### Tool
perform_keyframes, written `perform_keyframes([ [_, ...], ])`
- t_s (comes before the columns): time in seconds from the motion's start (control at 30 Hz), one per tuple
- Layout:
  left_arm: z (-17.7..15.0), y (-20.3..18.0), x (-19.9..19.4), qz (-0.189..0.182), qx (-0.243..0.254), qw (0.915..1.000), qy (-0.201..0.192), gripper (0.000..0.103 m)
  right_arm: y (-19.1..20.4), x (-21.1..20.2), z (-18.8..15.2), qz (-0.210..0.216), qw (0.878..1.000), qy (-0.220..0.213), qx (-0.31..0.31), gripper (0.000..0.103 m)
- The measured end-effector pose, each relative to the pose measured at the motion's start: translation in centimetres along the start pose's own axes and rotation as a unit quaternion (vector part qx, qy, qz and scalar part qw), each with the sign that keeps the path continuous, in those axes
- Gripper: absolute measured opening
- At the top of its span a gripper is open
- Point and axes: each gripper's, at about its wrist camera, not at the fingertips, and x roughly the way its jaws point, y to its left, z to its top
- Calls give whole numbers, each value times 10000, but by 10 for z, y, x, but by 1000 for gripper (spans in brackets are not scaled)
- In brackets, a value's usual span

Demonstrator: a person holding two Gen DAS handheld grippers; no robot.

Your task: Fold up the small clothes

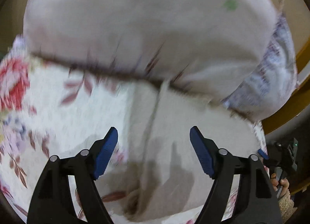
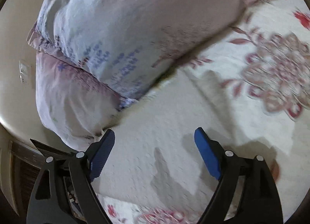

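Note:
A small off-white garment [image 1: 174, 127] lies flat on the floral bedspread [image 1: 48, 107], with a seam running down its middle. My left gripper [image 1: 154, 138] is open and empty just above it, its blue pads [image 1: 107, 152] wide apart. In the right wrist view the same pale cloth [image 2: 155, 136] spreads under my right gripper [image 2: 155, 140], which is open and empty. The right gripper and the hand holding it [image 1: 279, 177] show at the left view's right edge. Both views are motion-blurred.
Two pillows in pale lilac-print cases [image 2: 116, 30] are stacked at the bed's head, touching the garment's far edge; the top pillow [image 1: 145, 26] fills the upper left wrist view. A beige wall [image 2: 15, 49] stands beyond them. A yellow wooden frame [image 1: 290, 98] is at right.

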Motion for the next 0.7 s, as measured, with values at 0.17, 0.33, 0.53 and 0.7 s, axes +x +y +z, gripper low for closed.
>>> perform_keyframes([
  [0.17,-18,-4,34,-10,-113,9994,328,57,-27,-12,-7,114,9994,92,314,86],
  [0.33,-14,-16,34,-637,-973,9928,273,23,-32,-25,-3,122,9997,211,43,86],
  [0.53,-2,-155,12,-2192,-401,9748,-58,16,-51,-49,15,-28,10000,-37,-36,86],
  [0.7,-22,-280,70,-3142,238,9466,682,24,-65,-54,36,-99,9999,-127,15,86],
])
